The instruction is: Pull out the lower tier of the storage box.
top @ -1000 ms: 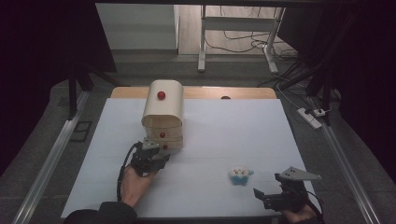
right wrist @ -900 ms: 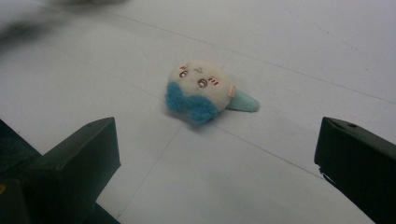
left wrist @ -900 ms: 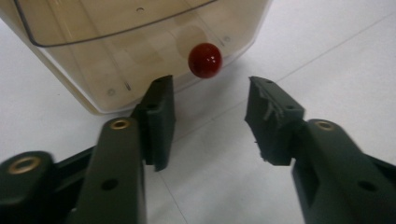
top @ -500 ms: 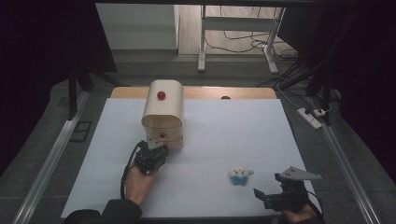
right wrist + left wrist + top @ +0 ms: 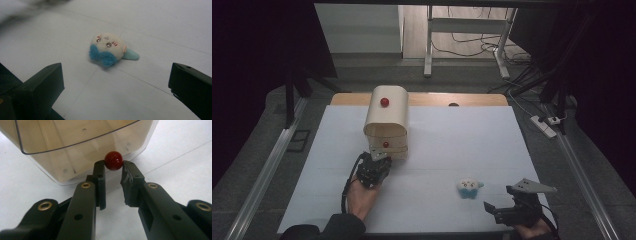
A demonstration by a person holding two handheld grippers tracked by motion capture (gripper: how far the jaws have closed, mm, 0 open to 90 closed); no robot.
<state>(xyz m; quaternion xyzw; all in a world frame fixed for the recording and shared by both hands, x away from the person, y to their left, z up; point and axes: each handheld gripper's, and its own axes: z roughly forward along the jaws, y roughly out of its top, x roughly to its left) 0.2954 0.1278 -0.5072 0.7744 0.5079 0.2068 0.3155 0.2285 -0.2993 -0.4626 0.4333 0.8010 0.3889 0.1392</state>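
Red knob [image 5: 113, 160] pinched between left hand-held gripper [image 5: 113, 167] jaws.

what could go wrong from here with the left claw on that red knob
The left claw has just been closing, and only its very tips pinch the small round red knob of the drawer; on a pull they may slip off. The light cabinet stands free on the table, so it might slide toward the person instead of the drawer opening. The right claw is open, near the plush toy, and isn't bracing the cabinet.
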